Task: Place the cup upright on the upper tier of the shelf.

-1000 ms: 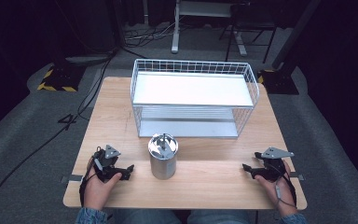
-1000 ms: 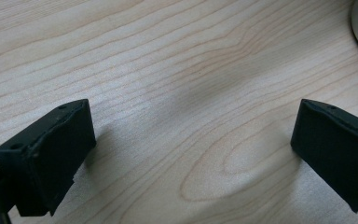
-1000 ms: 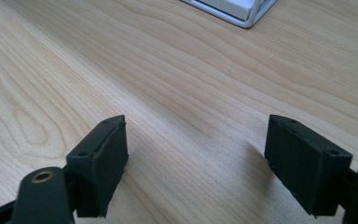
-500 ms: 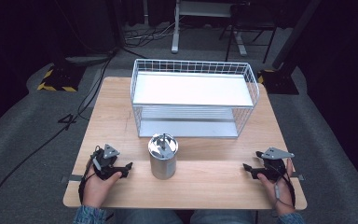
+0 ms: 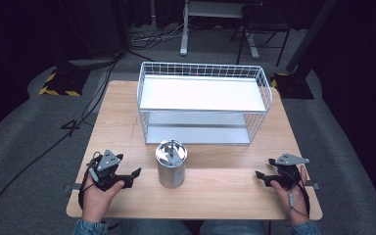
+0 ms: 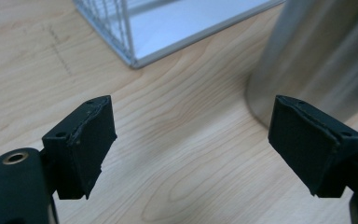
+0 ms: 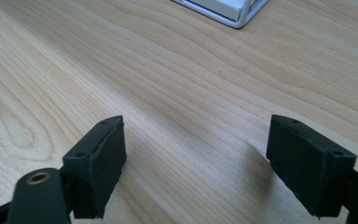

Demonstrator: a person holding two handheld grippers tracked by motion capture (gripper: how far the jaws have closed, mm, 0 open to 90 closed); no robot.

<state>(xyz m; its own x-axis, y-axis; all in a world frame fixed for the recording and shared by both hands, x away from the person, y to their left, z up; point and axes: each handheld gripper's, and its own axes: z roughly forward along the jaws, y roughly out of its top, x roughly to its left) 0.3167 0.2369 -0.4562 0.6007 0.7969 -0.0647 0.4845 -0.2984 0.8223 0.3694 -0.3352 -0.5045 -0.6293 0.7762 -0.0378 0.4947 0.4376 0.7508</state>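
Observation:
A lidded steel canister [image 5: 171, 164] stands upright near the table's front middle. My left gripper [image 5: 133, 176] is held a little to its left, pointing toward it. In the left gripper view the jaws [image 6: 193, 140] have just been closing a little but stand wide apart over bare wood, nothing between them, and the canister's wall [image 6: 317, 56] rises just past the right jaw. My right gripper [image 5: 260, 176] rests at the front right, pointing left, well away from the canister. Its jaws [image 7: 196, 158] are open over bare wood.
A white wire rack [image 5: 203, 103] with two white shelves sits behind the canister, filling the table's back half; its corners show [image 6: 130, 51] [image 7: 235, 16]. The wooden table [image 5: 122, 122] ends close behind both hands. Cables and stands lie on the dark floor beyond.
The left hand has lifted its gripper slightly off the table. The right hand, the canister and the rack have not moved.

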